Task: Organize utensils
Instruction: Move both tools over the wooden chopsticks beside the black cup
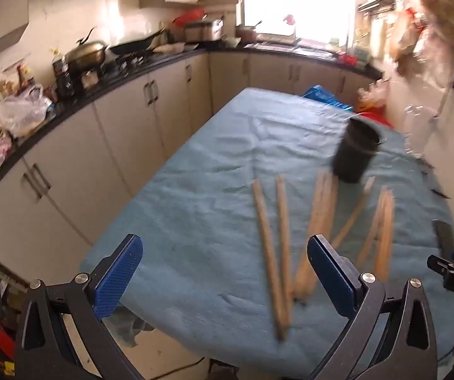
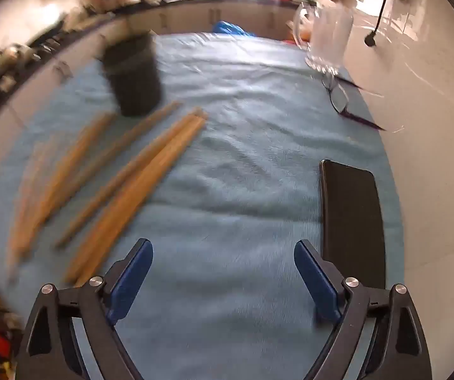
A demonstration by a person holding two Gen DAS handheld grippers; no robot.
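Note:
Several wooden chopsticks [image 1: 290,243] lie scattered on the blue cloth [image 1: 214,196] of the table, fanned out in loose pairs. Behind them stands a black cup [image 1: 356,150], upright. In the right wrist view the chopsticks [image 2: 125,183] lie to the left, with the black cup [image 2: 135,76] at their far end. My left gripper [image 1: 225,267] is open above the near left part of the cloth, its right finger beside the chopsticks' near ends. My right gripper [image 2: 223,272] is open over bare cloth, with nothing between its fingers.
A black phone [image 2: 352,218] lies flat at the table's right edge, close to my right gripper. Spectacles [image 2: 341,98] and a clear glass jug [image 2: 328,38] sit farther back on the right. A kitchen counter [image 1: 78,98] with pots runs along the left.

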